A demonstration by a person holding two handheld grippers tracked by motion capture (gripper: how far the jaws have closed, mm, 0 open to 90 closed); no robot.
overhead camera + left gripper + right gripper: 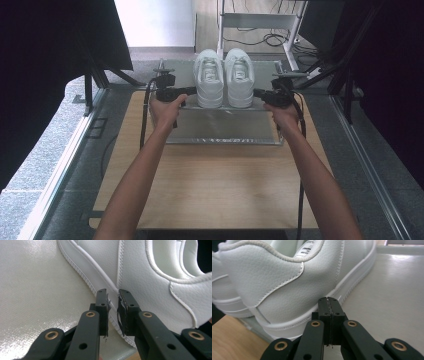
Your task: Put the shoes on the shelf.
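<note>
both tongs sit low at the pair of white shoes, one from each side. left gripper comes in at the outer flank of the left shoe, its black jaws nearly together with a thin slit of daylight between the pads; in the left gripper view the tips stand right at the ribbed sole edge, and nothing lies between them. right gripper meets the outer flank of the right shoe; in the right gripper view its jaws are pressed flat together, clamped on nothing, tips at the sole rim near the heel. whether either tip actually touches the rubber i cannot tell.

the shoes stand side by side, upright, soles down, on a silvery metal tray with a dull, finely grained sheen. the tray rests at the far end of a pale wooden table. grey carpet lies around the table, dark panels close off both sides, and a white frame with loose cables stands behind.

the shoe uppers are pebbled white leather with raised double stitching, padded collars and thick white soles ribbed along the edge. a printed label shows inside the right shoe's tongue. the gripper arms are matte black with brass-ringed pivots, and the left pads look scuffed.

bare forearms reach in from the near edge, a hand on each gripper.
</note>
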